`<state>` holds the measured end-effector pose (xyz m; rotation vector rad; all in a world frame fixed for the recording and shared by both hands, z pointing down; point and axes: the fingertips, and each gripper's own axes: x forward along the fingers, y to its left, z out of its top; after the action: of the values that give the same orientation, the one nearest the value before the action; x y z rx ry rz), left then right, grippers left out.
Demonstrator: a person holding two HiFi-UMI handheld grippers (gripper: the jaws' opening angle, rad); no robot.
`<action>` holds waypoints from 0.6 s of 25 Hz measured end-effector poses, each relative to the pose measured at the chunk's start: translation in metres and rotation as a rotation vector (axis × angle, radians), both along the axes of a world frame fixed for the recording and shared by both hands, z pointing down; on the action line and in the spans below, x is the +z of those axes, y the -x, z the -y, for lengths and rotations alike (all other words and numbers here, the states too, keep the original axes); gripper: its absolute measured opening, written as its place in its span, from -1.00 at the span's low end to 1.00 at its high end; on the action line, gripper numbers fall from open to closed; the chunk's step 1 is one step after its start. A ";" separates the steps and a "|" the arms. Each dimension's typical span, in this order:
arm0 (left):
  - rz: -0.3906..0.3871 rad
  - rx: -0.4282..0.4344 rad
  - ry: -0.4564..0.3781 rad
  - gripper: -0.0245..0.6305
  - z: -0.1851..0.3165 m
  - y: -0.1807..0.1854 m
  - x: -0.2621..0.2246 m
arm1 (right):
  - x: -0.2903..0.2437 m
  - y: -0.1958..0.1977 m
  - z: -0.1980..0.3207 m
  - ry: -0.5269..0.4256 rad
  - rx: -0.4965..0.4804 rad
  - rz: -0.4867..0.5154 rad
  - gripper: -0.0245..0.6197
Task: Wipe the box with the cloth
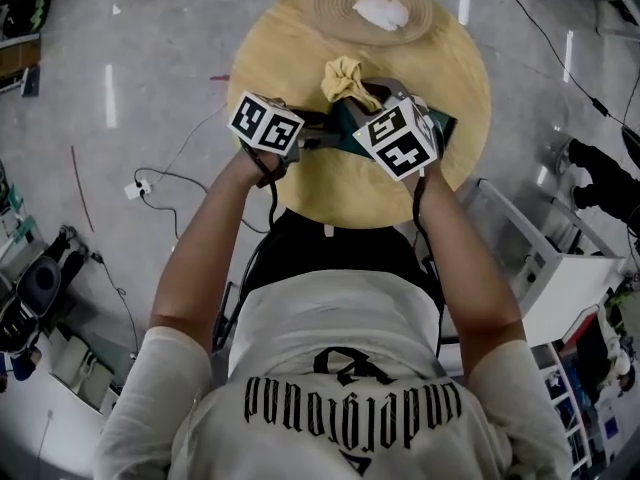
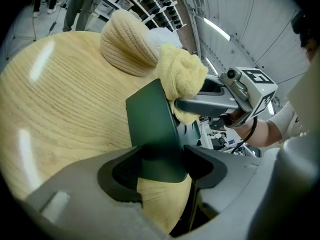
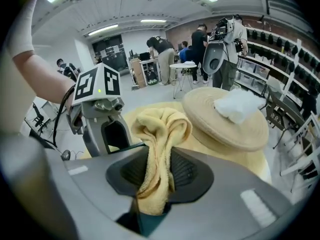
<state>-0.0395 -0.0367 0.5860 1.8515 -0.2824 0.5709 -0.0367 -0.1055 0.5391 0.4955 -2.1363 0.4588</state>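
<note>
A dark green box (image 1: 345, 121) is held up over the round wooden table (image 1: 300, 38), between my two grippers. My left gripper (image 1: 318, 134) comes in from the left and is shut on the box (image 2: 152, 126), whose near end sits between the jaws (image 2: 160, 169). My right gripper (image 1: 362, 103) is shut on a yellow cloth (image 1: 345, 78). The cloth (image 3: 160, 129) bunches up out of the jaws (image 3: 155, 179) and rests against the top edge of the box (image 3: 127, 148). From the left gripper view, the cloth (image 2: 182, 79) lies on the box's far end.
A woven straw hat (image 1: 340, 8) with a crumpled white cloth (image 1: 382, 11) on it sits at the table's far edge. Cables (image 1: 160, 183) run over the floor at left. A white rack (image 1: 545, 268) stands at right. Several people (image 3: 200, 44) stand far back.
</note>
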 end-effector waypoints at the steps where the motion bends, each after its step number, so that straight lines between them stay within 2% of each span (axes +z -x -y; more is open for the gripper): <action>1: 0.004 -0.006 -0.004 -0.08 0.001 0.002 -0.001 | -0.001 0.001 -0.002 0.007 0.005 0.014 -0.59; 11: -0.017 -0.043 0.012 -0.08 0.003 0.002 0.002 | 0.000 0.004 -0.052 0.048 0.029 0.038 -0.60; 15: -0.012 -0.050 0.005 -0.08 0.003 0.003 0.002 | 0.000 -0.010 -0.072 0.058 0.103 0.050 -0.60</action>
<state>-0.0420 -0.0398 0.5882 1.8368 -0.3183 0.5253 -0.0264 -0.0333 0.5388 0.5688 -2.1459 0.5953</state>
